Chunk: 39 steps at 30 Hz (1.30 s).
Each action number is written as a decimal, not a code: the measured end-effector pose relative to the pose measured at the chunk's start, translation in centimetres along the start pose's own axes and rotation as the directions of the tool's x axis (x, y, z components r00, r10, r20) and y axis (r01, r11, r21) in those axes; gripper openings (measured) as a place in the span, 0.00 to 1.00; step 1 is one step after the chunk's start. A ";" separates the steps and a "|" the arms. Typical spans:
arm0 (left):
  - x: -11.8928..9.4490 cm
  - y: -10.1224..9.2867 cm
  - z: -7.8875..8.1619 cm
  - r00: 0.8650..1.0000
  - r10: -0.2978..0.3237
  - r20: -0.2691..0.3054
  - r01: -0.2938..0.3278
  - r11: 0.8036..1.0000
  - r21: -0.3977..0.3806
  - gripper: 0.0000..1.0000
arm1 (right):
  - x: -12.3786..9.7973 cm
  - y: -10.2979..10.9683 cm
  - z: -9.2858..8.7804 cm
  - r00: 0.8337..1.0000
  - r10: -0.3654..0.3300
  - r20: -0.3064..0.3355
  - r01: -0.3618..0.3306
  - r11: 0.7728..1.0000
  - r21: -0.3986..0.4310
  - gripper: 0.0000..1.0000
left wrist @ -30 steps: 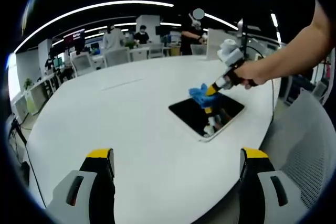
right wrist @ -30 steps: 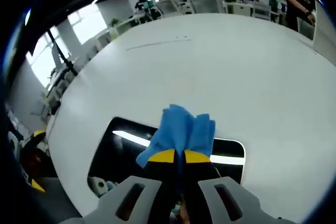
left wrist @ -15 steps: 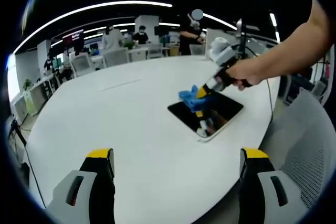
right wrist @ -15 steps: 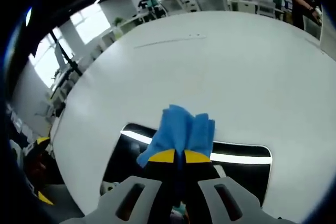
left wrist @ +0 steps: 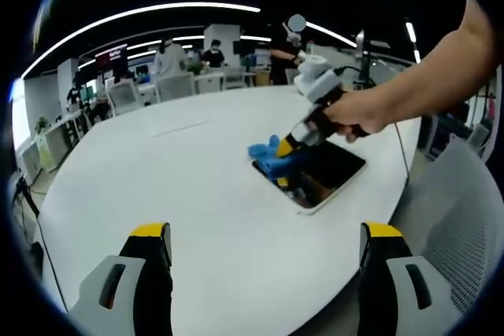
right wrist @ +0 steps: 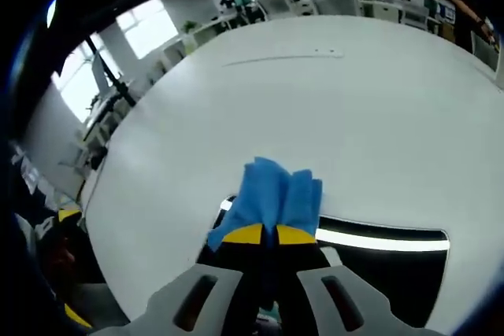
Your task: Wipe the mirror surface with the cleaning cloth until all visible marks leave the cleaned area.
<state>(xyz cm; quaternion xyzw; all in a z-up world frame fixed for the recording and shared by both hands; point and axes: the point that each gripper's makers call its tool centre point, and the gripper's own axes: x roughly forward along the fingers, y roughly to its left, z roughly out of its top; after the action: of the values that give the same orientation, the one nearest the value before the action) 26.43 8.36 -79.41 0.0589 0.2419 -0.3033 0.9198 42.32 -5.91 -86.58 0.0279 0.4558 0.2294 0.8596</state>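
A dark rectangular mirror with a pale frame lies flat on the white table, right of centre in the left gripper view. My right gripper, held by a person's hand, presses a blue cloth onto the mirror's left end. In the right gripper view the right gripper is shut on the blue cloth, which hangs over the mirror's edge. My left gripper stands open near the table's front edge, well short of the mirror.
Office chairs and desks line the far side of the table, with several people standing behind them. A grey mesh chair stands at the right edge. The table runs wide and bare to the left of the mirror.
My right gripper has slid the blue cloth leftward across the mirror, from its middle to its left end. The left gripper has stayed still.
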 end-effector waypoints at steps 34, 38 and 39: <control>-0.1 -0.1 0.3 1.000 0.004 0.007 -0.004 1.000 0.002 1.00 | -0.3 2.5 -1.6 1.000 0.023 -0.020 -0.023 1.000 0.016 0.00; -0.1 -0.1 0.3 1.000 0.006 0.009 -0.006 1.000 0.003 1.00 | -0.9 3.0 -2.6 0.998 0.050 -0.034 -0.048 0.998 0.047 0.00; -0.1 -0.1 0.4 1.000 0.006 0.010 -0.006 1.000 0.005 1.00 | -1.0 3.1 -2.7 0.998 0.050 -0.034 -0.048 0.998 0.045 0.00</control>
<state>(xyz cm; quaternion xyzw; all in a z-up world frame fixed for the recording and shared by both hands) 26.45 8.21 -79.02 0.0602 0.2364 -0.3016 0.9217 38.55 -3.98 -86.63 0.0540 0.4750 0.2408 0.8446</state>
